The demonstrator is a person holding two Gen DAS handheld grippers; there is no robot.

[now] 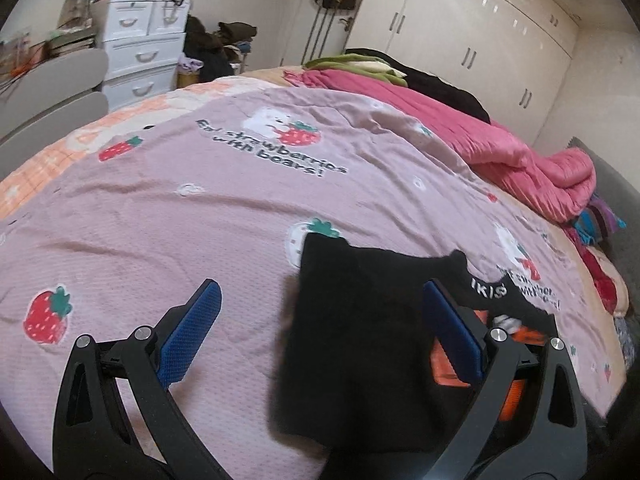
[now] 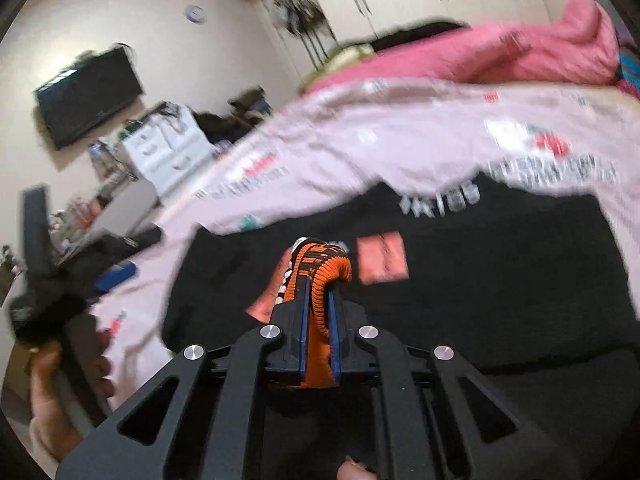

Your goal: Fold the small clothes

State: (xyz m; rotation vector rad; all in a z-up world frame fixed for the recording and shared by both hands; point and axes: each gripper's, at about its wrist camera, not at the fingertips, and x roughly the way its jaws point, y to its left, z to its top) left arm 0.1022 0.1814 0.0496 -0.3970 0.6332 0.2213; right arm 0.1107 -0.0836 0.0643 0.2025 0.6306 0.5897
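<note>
left gripper (image 1: 320, 320): black plastic frame, two linkage arms per side, each arm with a triangular cut-out
left pads (image 1: 188, 336): long flat blue pads with a fine dotted texture, one on each finger
left screws (image 1: 143, 333): round silver pivot caps, two on each side
right gripper (image 2: 319, 292): same black frame, four arms fanning back from the fingers, slot-shaped cut-outs in the outer arms
right pads (image 2: 305, 320): thin blue strips seen edge-on along the inner faces of the black fingers
right screws (image 2: 269, 331): four silver round caps in a row across the linkage
left hand (image 2: 60, 392): bare, no sleeve in view; blurred
right hand (image 2: 354, 468): only a fingertip shows at the bottom edge
</note>
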